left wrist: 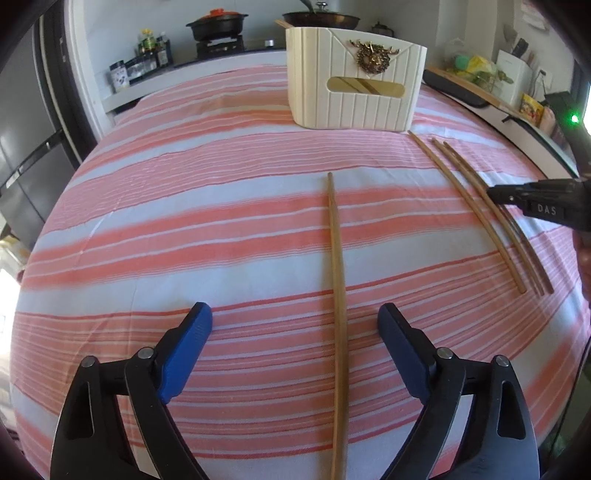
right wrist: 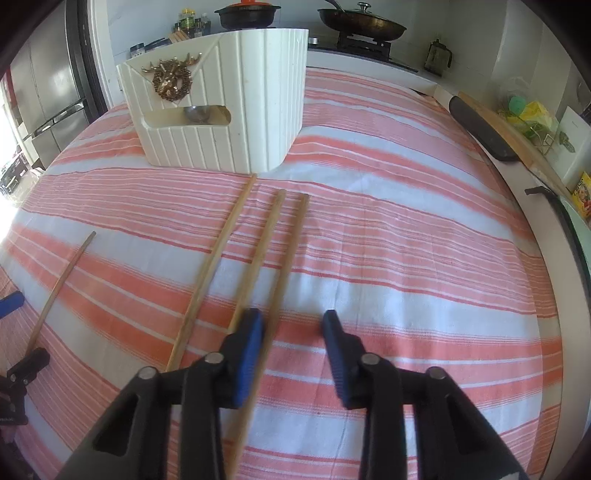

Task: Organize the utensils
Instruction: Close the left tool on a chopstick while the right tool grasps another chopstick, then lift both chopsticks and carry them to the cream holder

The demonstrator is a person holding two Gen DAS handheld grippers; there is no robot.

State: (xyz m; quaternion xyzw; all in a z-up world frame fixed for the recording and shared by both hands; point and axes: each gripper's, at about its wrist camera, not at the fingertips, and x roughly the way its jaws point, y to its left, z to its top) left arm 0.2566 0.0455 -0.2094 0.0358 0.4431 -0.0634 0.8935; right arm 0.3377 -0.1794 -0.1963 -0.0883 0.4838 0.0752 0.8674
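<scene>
Several wooden chopsticks lie on a pink-striped cloth. One single chopstick (left wrist: 338,295) lies between the fingers of my open left gripper (left wrist: 295,325); it also shows in the right wrist view (right wrist: 61,284). Three more chopsticks (right wrist: 273,243) lie side by side in front of my right gripper (right wrist: 291,328), which is open, with the rightmost chopstick running between its fingers close to the left pad. These three also show in the left wrist view (left wrist: 476,206). A white ribbed utensil box (left wrist: 354,81) with a gold deer ornament stands at the back; it also shows in the right wrist view (right wrist: 221,99).
The striped cloth (left wrist: 184,221) covers the table. Behind it is a counter with a stove, a black pot (left wrist: 216,24) and a frying pan (right wrist: 360,20). A cutting board (right wrist: 491,125) lies at the right edge. A fridge (right wrist: 48,85) stands at the left.
</scene>
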